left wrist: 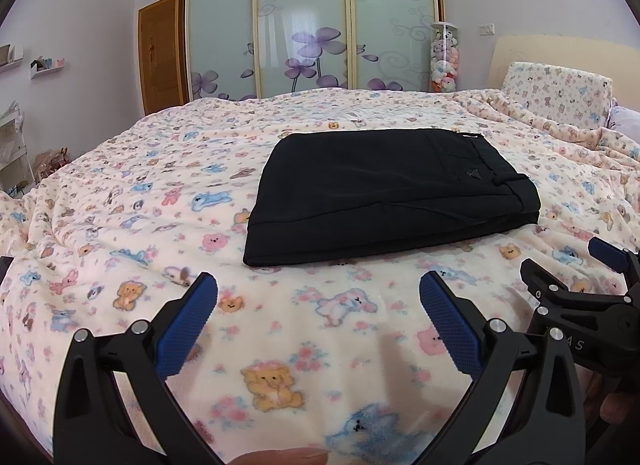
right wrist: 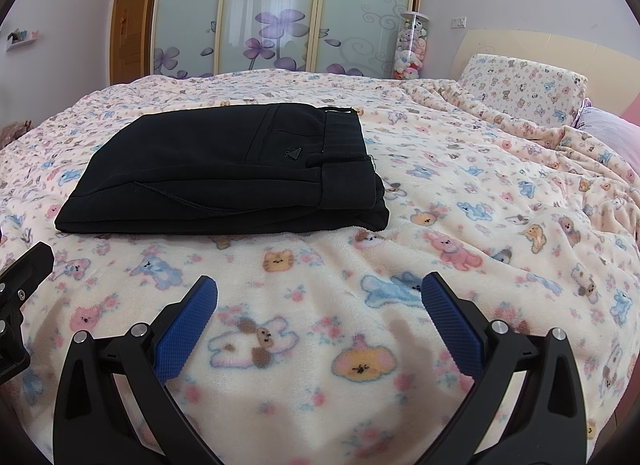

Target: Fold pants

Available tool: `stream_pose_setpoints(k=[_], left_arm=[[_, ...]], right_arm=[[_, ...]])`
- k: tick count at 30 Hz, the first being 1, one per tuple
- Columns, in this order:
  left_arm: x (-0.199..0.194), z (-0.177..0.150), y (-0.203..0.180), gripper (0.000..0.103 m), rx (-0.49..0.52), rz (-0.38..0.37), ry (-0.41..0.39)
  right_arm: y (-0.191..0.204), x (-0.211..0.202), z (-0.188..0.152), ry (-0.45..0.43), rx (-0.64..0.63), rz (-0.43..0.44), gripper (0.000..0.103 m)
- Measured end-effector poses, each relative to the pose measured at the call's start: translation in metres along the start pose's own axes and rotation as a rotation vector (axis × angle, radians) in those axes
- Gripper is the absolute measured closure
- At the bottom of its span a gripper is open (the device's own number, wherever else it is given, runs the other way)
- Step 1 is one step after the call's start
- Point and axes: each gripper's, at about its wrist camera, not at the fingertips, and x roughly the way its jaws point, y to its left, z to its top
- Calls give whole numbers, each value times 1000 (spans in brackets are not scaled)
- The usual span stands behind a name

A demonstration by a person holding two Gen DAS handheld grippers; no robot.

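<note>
the black pants [left wrist: 390,195] are laid mid-bed on the animal-print blanket [left wrist: 120,185], folded compactly. the left gripper [left wrist: 318,319] and right gripper [right wrist: 319,319] are held spread, empty, short of them, so folding appears finished.

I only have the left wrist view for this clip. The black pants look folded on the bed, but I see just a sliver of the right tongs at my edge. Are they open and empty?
Observer: Yes. The right wrist view shows the right tongs open, blue pads wide apart above the blanket, holding nothing.
Operator: How does the waistband end sit?
Observer: From that side the pants show stacked layers there, the lowest poking out slightly past the waistband.
Operator: Anything beyond the patterned pillow?
Observer: A lilac pillow lies beside it, with something pink behind; I cannot tell what.
</note>
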Motion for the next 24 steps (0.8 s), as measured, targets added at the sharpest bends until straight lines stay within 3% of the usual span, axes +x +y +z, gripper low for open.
stream_pose_setpoints(k=[24], left_arm=[[0, 1, 2, 2, 7, -9, 3]], right_arm=[[-1, 1, 1, 2, -2, 2, 1]])
